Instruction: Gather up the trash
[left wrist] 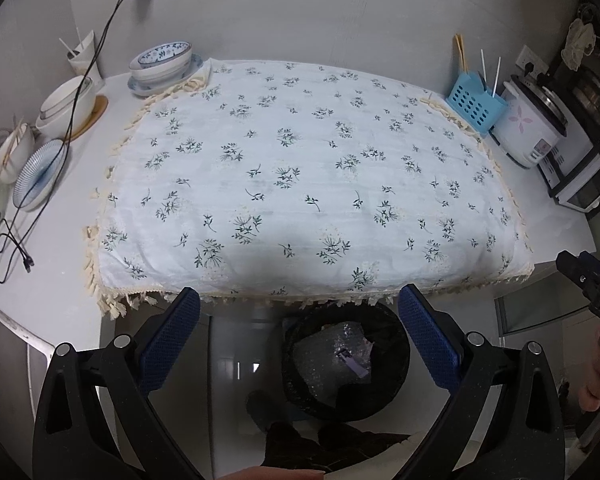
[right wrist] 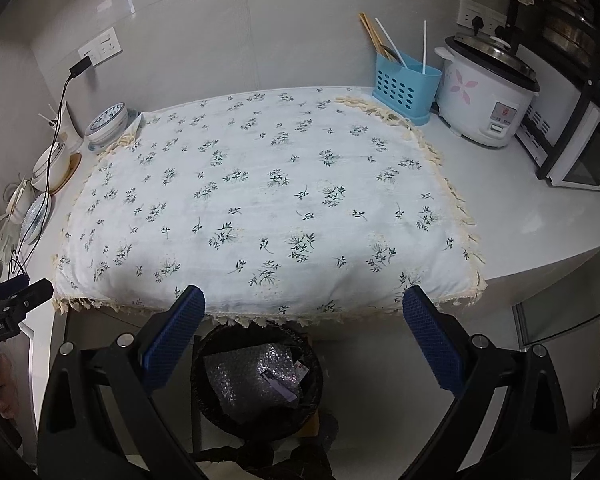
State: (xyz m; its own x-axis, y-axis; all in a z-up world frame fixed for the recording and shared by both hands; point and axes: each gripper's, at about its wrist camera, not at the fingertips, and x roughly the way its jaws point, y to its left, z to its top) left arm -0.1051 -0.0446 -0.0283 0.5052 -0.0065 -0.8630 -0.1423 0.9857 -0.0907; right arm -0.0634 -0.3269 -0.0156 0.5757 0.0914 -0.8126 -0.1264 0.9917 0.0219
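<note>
A black-lined trash bin (left wrist: 346, 360) (right wrist: 256, 376) stands on the floor below the counter's front edge. Bubble wrap (left wrist: 332, 364) (right wrist: 248, 380) and a small purple scrap (left wrist: 354, 364) lie inside it. My left gripper (left wrist: 298, 308) is open above the bin, nothing between its blue pads. My right gripper (right wrist: 304, 308) is open too, also over the bin and empty. The right gripper's tip (left wrist: 580, 276) shows at the right edge of the left wrist view. The floral cloth (left wrist: 308, 176) (right wrist: 268, 204) on the counter carries no loose items.
Bowls and plates (left wrist: 162, 68), a paper cup (left wrist: 85, 56) and a black cable (left wrist: 16, 240) crowd the counter's left side. A blue utensil caddy (right wrist: 406, 84), a rice cooker (right wrist: 484, 96) and a small oven (right wrist: 580, 152) stand at the right.
</note>
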